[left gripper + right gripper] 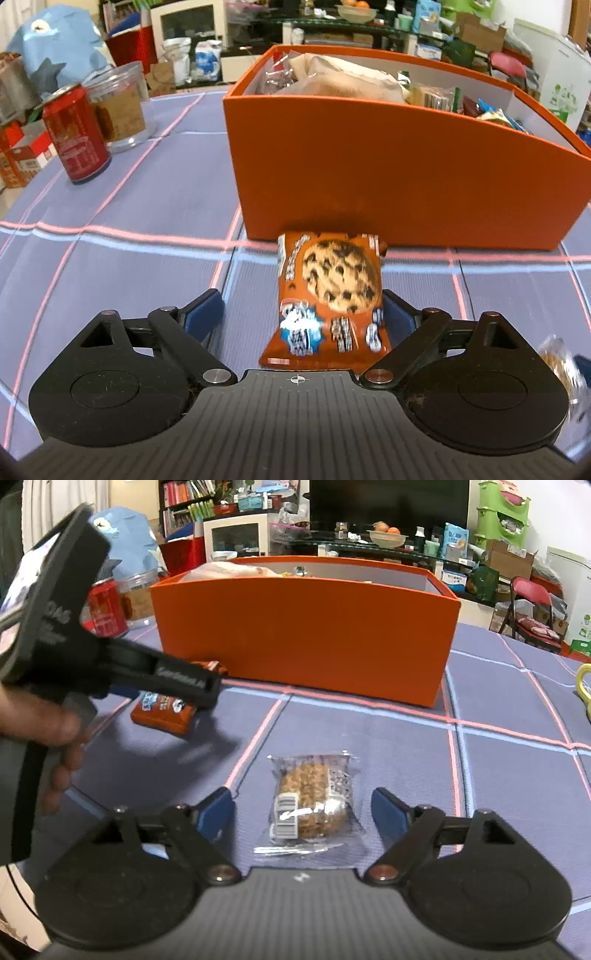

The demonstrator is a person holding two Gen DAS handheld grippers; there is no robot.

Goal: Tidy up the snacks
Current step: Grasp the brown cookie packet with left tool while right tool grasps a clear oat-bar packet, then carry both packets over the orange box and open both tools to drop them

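Observation:
An orange box (388, 177) full of snack packets stands on the blue checked tablecloth; it also shows in the right wrist view (303, 635). A brown chocolate-chip cookie packet (328, 299) lies in front of it, between the fingers of my left gripper (301, 314), which is open around it. It shows partly under the left gripper in the right wrist view (162, 712). A clear-wrapped oat snack (314, 801) lies on the cloth between the fingers of my right gripper (303, 812), which is open. The oat snack shows blurred at the left wrist view's right edge (561, 365).
A red soda can (75, 133) and a clear plastic jar (122, 107) stand at the left of the table. A yellow object (583, 686) sits at the right edge. The left gripper body and hand (74, 646) fill the left side of the right wrist view.

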